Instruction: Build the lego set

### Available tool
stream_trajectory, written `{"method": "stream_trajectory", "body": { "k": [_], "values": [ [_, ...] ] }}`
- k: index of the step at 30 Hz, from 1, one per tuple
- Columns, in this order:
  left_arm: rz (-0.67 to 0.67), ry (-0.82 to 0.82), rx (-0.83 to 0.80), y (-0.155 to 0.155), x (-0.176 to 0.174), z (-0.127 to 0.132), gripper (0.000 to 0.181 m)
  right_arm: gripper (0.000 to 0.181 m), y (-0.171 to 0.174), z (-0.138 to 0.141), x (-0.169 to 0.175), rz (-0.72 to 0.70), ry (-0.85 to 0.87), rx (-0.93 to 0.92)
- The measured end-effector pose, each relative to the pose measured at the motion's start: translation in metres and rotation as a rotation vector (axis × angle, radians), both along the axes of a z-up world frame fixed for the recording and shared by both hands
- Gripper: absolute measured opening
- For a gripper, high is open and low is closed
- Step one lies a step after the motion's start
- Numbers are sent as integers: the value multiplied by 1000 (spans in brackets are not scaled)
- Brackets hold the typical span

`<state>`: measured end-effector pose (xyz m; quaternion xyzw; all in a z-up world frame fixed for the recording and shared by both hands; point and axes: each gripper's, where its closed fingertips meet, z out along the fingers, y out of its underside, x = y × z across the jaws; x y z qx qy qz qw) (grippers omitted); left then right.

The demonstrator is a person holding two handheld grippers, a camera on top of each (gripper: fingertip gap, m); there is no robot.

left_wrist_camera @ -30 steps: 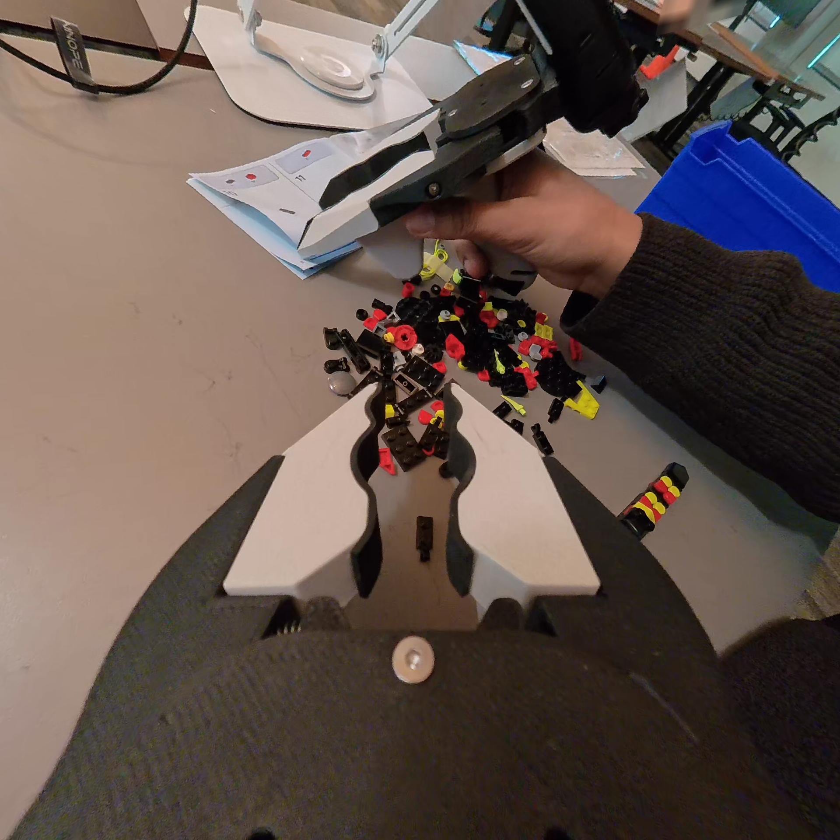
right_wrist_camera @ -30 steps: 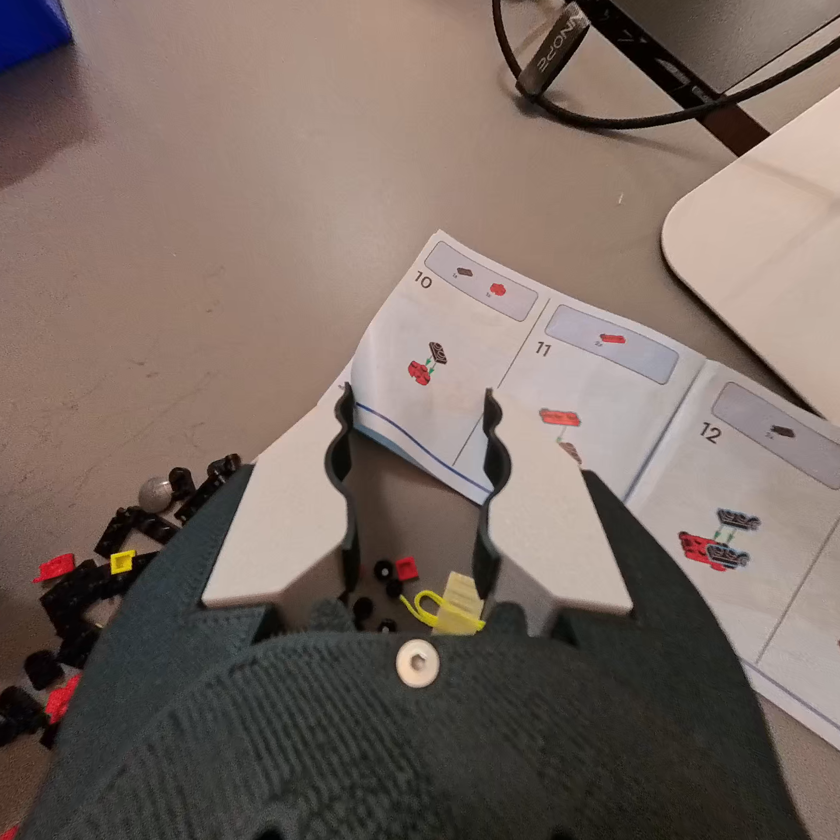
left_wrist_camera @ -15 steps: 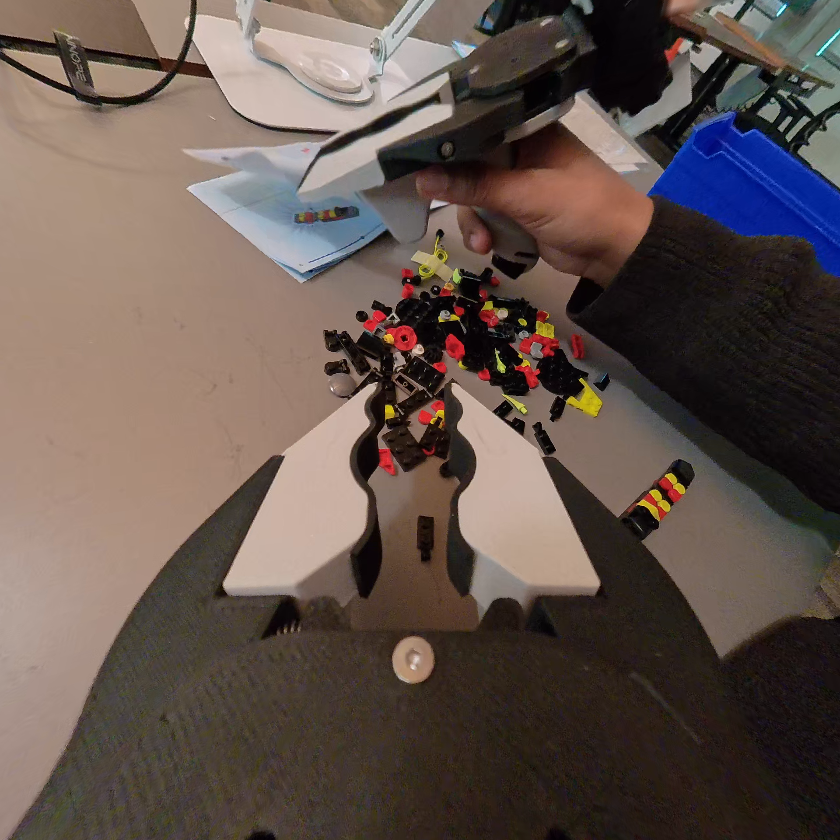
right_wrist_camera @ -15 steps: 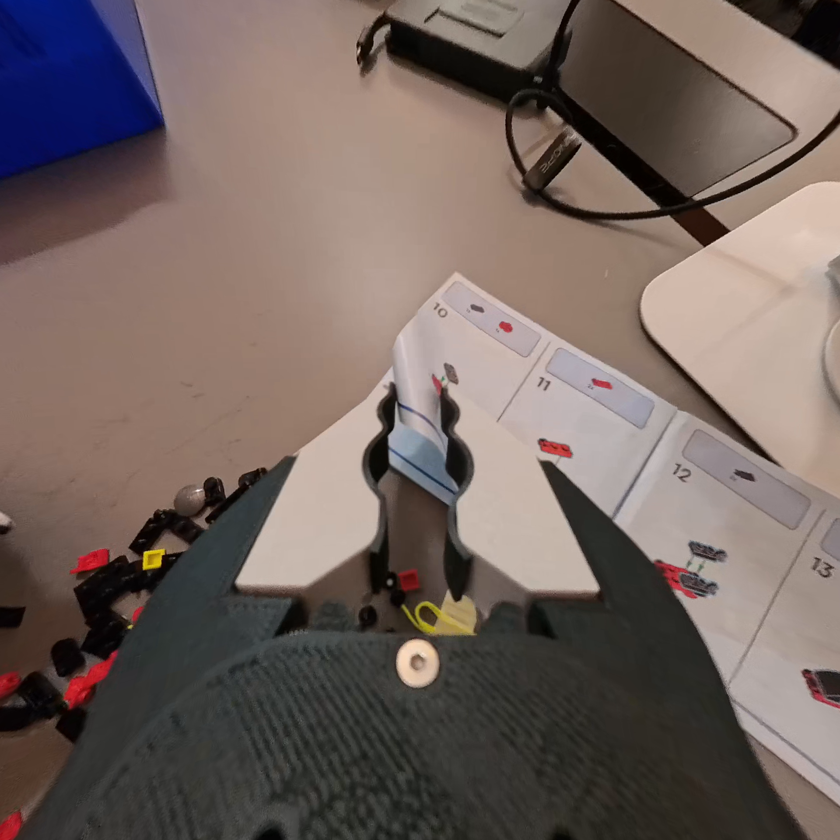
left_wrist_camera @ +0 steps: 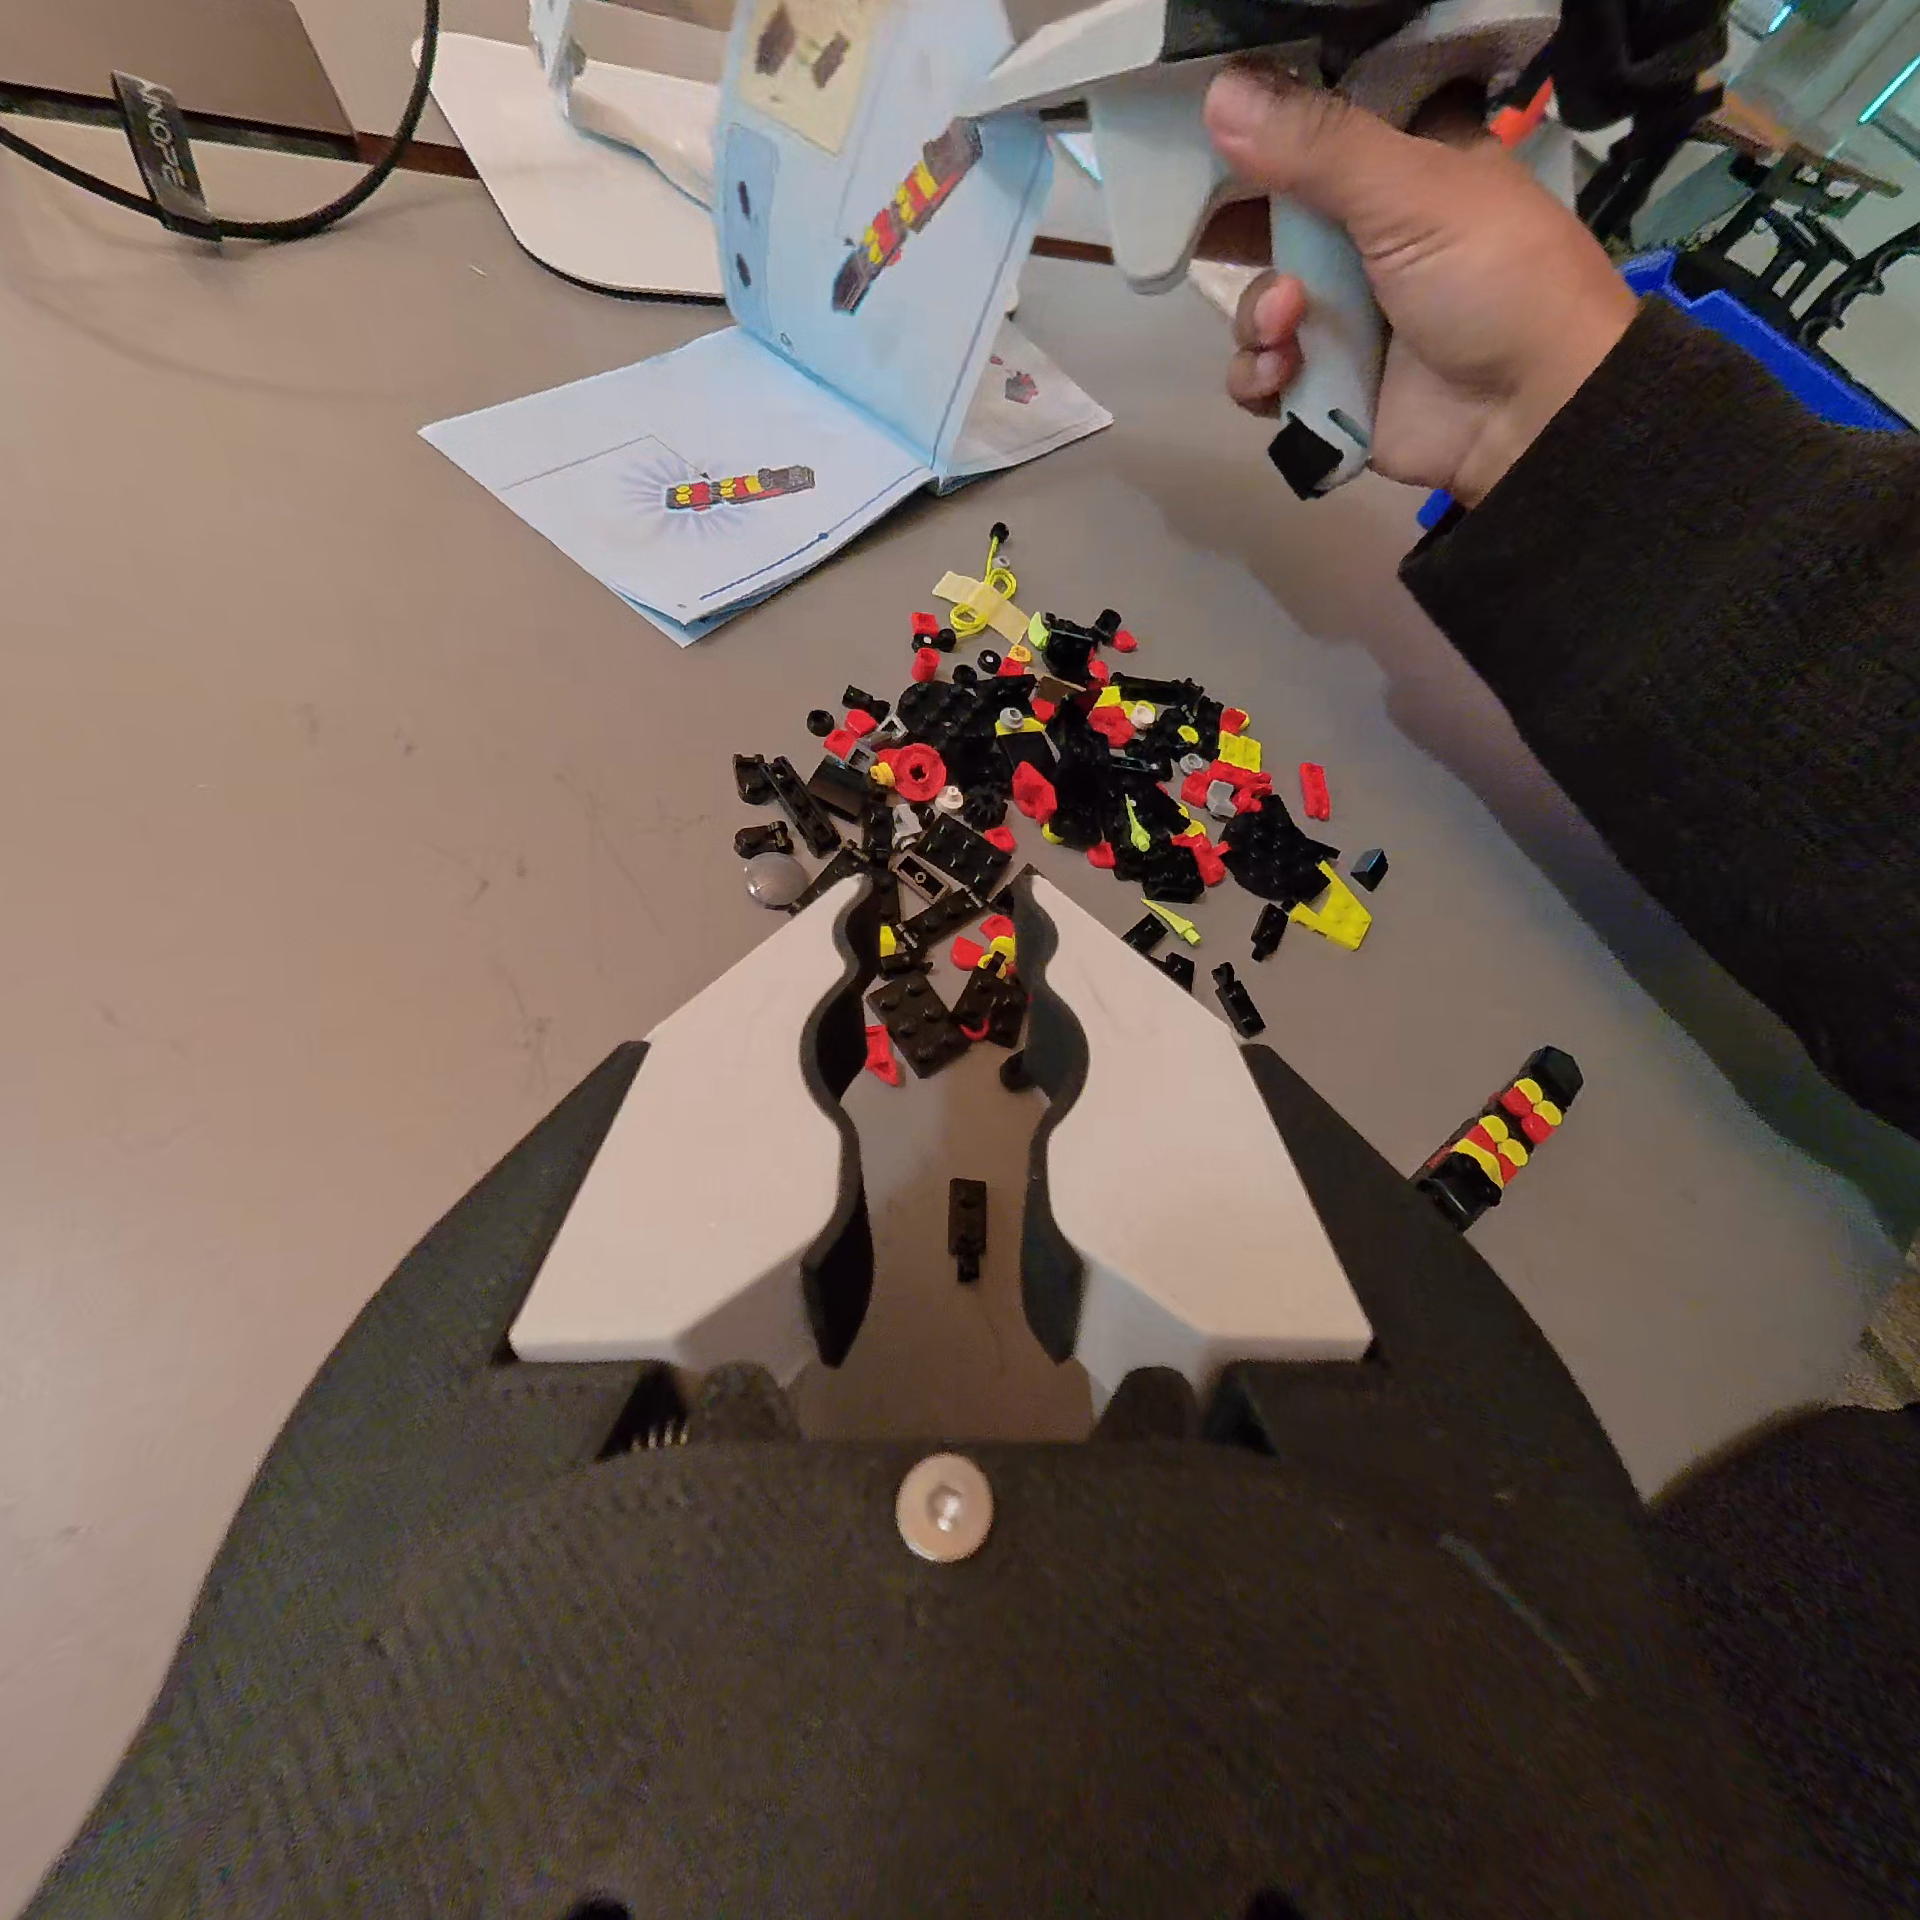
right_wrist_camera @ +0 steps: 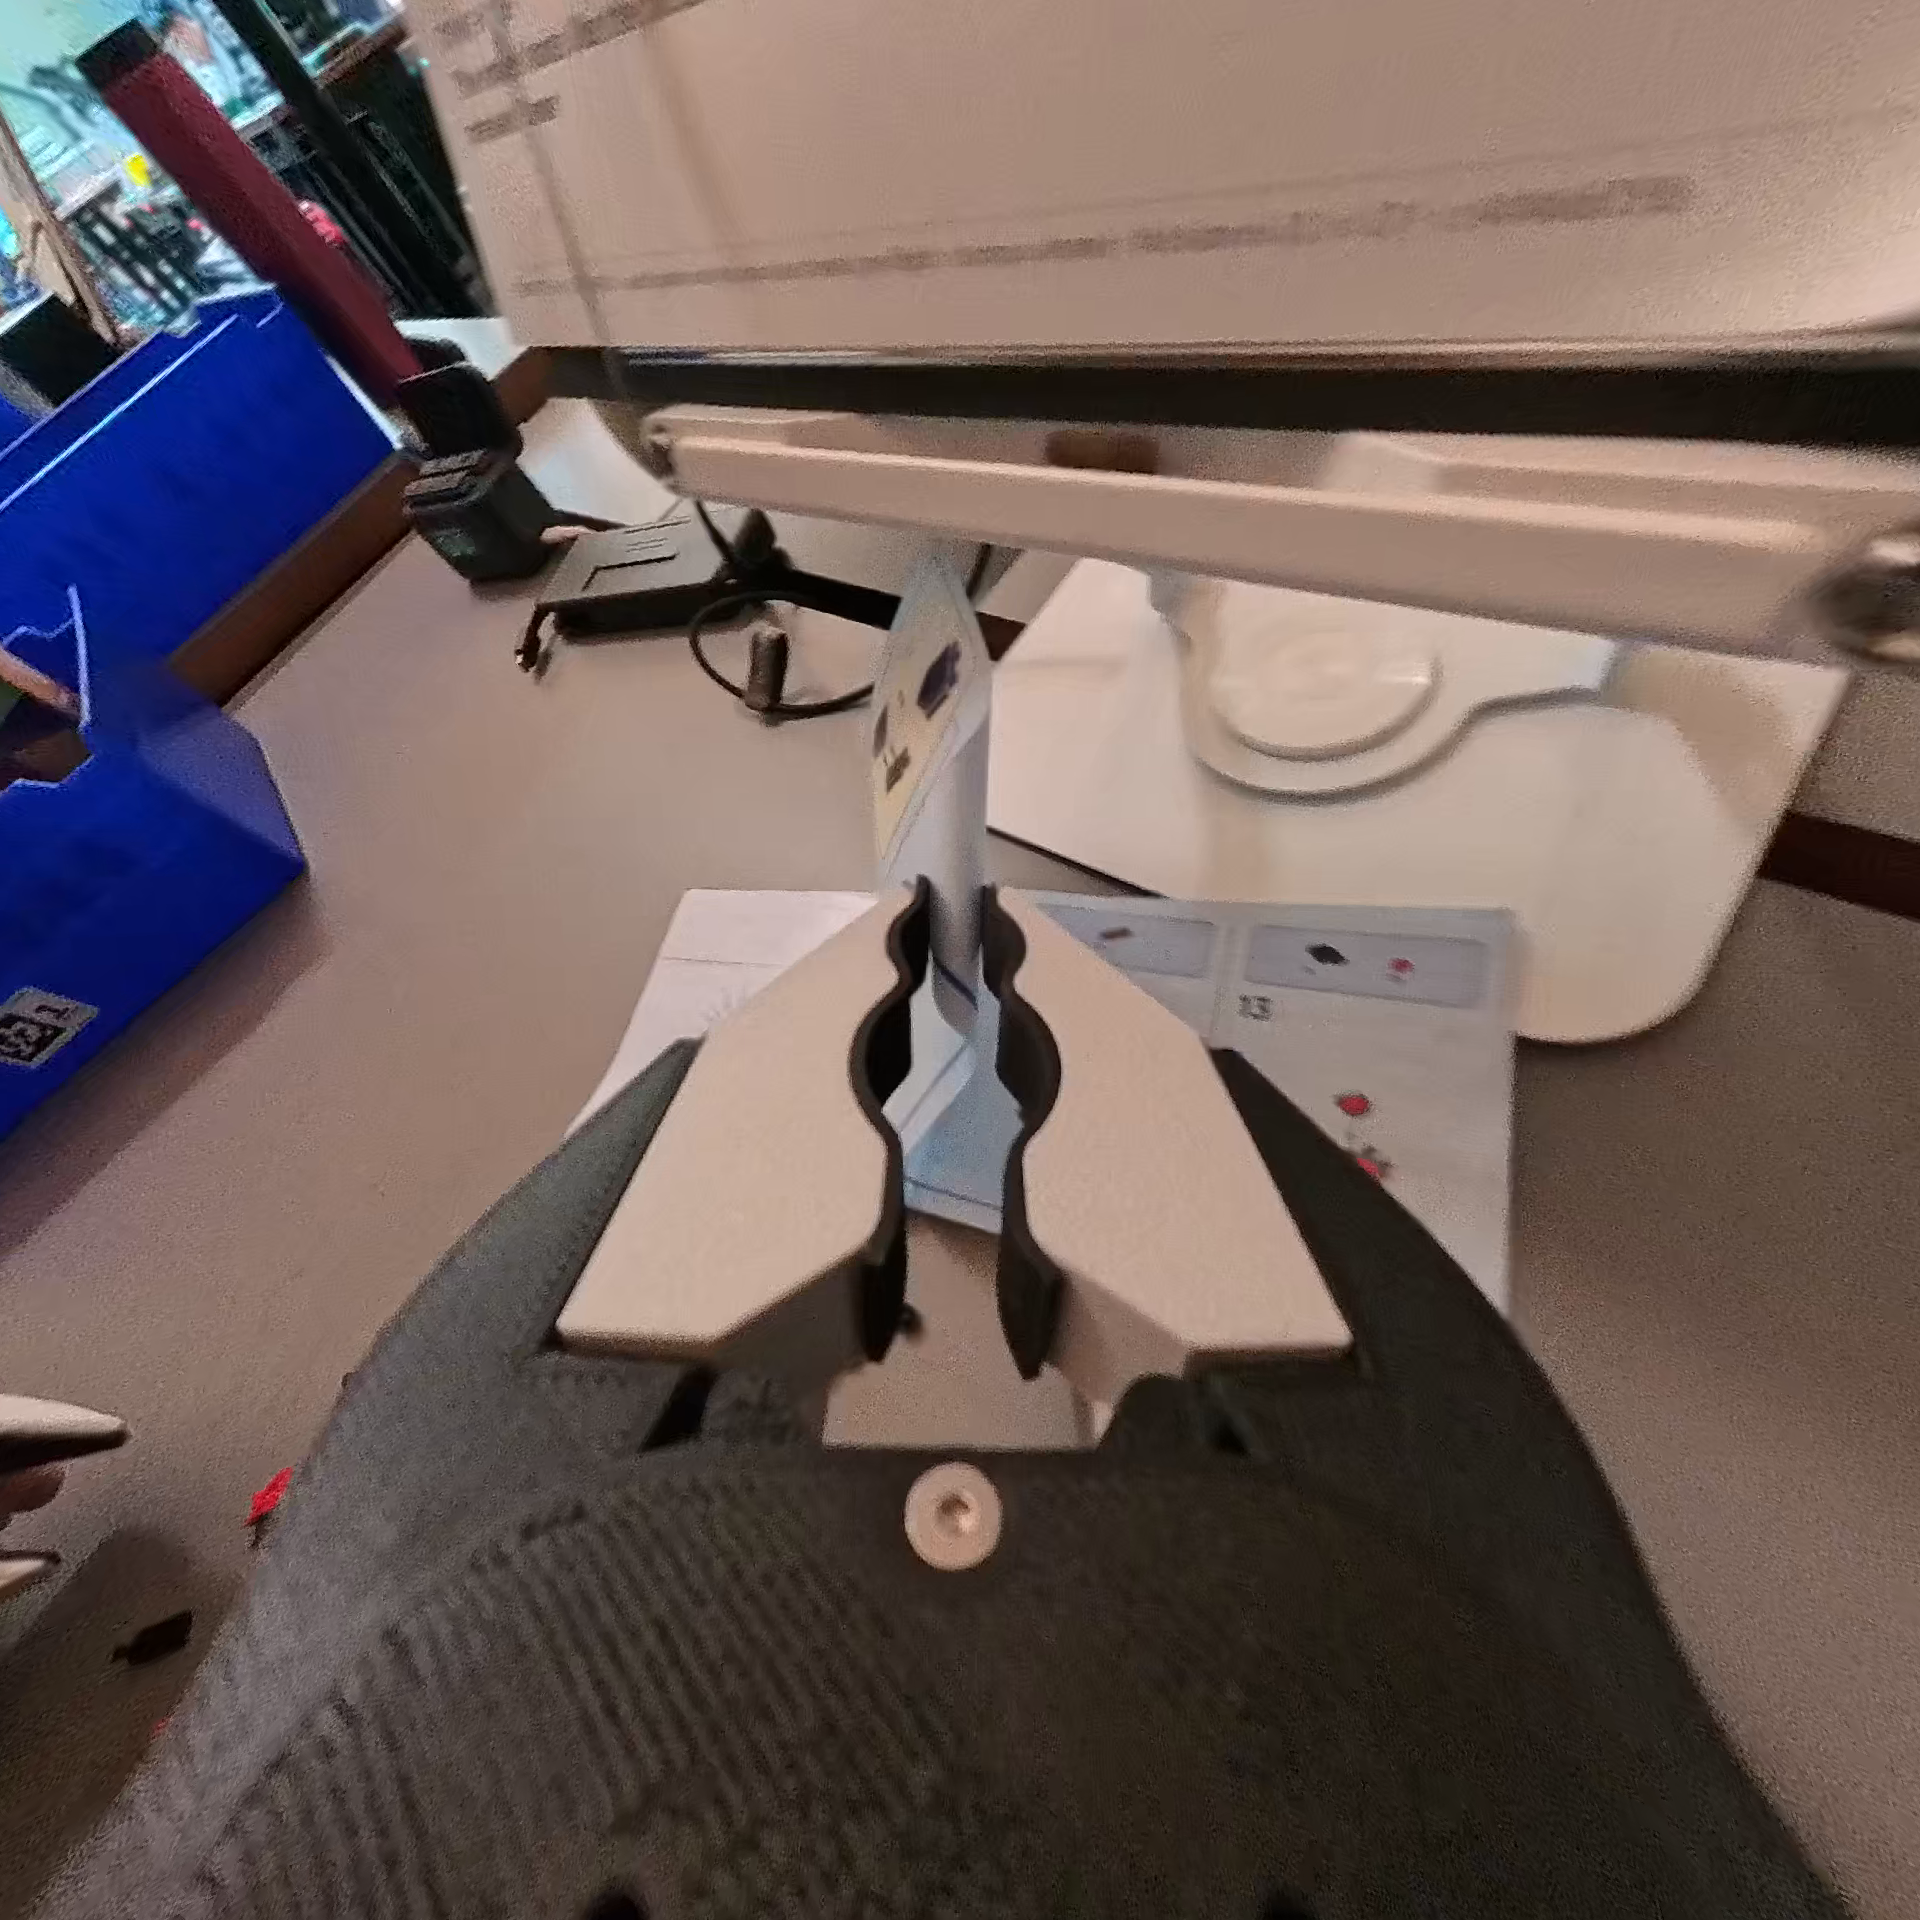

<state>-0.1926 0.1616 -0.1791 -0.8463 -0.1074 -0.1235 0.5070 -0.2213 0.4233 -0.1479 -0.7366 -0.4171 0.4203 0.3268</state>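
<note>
My left gripper (left_wrist_camera: 935,914) hangs open and empty over the near edge of the loose lego pieces (left_wrist_camera: 1049,800) on the grey table (left_wrist_camera: 312,831), one small black piece (left_wrist_camera: 966,1226) lying between its fingers. Right of the pile sits the partly built black, red and yellow assembly (left_wrist_camera: 1501,1138). My right gripper (right_wrist_camera: 951,914) is clamped on a lifted page of the instruction booklet (left_wrist_camera: 790,457), the rest lying flat beyond the pile.

Office or lab workspace around me: grey laminate table (left_wrist_camera: 260,727), white monitor stand base (right_wrist_camera: 1455,831), black cables (left_wrist_camera: 343,197), blue plastic storage bins (right_wrist_camera: 156,644), more dark-framed desks (left_wrist_camera: 1808,197) behind.
</note>
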Motion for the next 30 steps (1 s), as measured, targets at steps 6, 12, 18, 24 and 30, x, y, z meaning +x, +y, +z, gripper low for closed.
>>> {"method": "stream_trajectory", "body": {
  "k": [6, 12, 18, 24, 30],
  "values": [
    [-14, 6, 0, 2, 4, 0, 22, 11, 13, -13, 23, -45, -32, -31],
    [-31, 7, 0, 6, 8, 0, 22, 20, 14, -12, 29, -44, -22, -63],
    [-37, 4, 0, 7, 10, 0, 22, 27, 13, -11, 31, -41, 6, -121],
    [-37, 2, -2, 7, 10, 0, 22, 27, 2, 0, 24, 25, 86, -186],
    [-37, -3, -1, 7, 9, 0, 22, 32, -23, 20, 13, 165, 195, -263]
  ]
}}
